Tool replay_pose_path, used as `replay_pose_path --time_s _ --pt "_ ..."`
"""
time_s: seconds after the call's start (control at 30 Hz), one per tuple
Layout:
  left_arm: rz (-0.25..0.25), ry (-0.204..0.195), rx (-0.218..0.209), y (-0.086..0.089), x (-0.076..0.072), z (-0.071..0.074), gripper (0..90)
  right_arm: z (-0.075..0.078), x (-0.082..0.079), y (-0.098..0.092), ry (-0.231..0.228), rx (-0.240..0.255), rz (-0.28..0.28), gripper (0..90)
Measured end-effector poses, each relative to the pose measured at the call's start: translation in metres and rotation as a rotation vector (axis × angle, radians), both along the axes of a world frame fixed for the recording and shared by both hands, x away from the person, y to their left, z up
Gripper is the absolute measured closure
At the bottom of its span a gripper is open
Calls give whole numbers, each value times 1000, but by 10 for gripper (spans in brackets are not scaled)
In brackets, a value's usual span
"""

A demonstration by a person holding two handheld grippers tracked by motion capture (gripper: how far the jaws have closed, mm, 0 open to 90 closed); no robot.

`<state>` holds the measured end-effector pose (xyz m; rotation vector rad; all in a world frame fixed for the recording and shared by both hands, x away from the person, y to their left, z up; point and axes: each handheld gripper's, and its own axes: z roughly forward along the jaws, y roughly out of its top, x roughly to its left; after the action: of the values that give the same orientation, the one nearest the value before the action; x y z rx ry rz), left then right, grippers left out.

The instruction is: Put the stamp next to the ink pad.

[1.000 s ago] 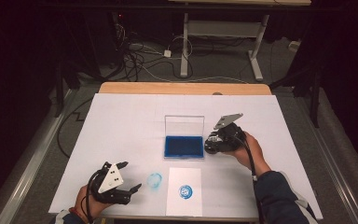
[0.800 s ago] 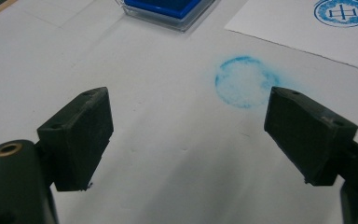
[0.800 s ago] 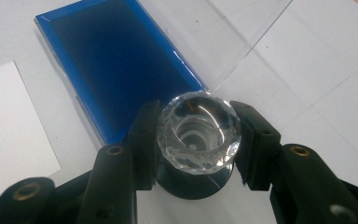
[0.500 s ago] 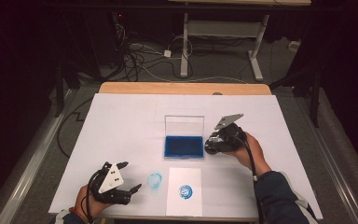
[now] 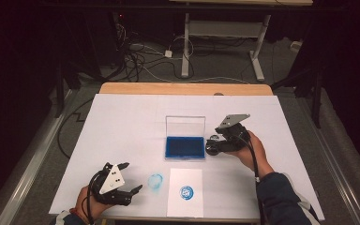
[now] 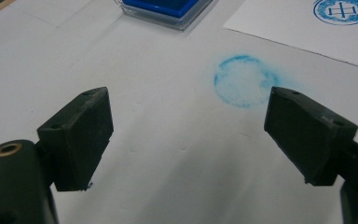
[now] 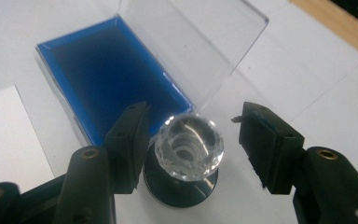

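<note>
On white table cover [image 5: 122,126] (dark room, cabled floor), both grippers [image 5: 122,185] [image 5: 218,144] spread, empty.

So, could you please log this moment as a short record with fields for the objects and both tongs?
surface: white table cover
ink pad: blue, in a clear case with the lid raised
stamp: clear faceted knob on a dark round base, standing beside the ink pad
paper sheet: white, bears a round blue print
smudge: faint blue ring on the cover, left of the sheet
right tongs: open, jaws either side of the stamp's knob
left tongs: open, empty, near the smudge
</note>
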<state>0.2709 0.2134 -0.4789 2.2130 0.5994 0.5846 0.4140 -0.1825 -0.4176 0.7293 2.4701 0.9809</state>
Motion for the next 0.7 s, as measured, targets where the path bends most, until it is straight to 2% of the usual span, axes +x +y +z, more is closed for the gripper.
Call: replay_pose_path --time_s 0.3,0.37,0.7 --pt "0 0 -1 0 0 0 148 8 -6 -2 -71 59 -13 337" --pt "-1 1 1 0 0 0 148 9 -7 -2 -93 57 -25 307" --pt "-3 0 0 0 0 0 148 12 -10 -3 -129 78 -43 176"
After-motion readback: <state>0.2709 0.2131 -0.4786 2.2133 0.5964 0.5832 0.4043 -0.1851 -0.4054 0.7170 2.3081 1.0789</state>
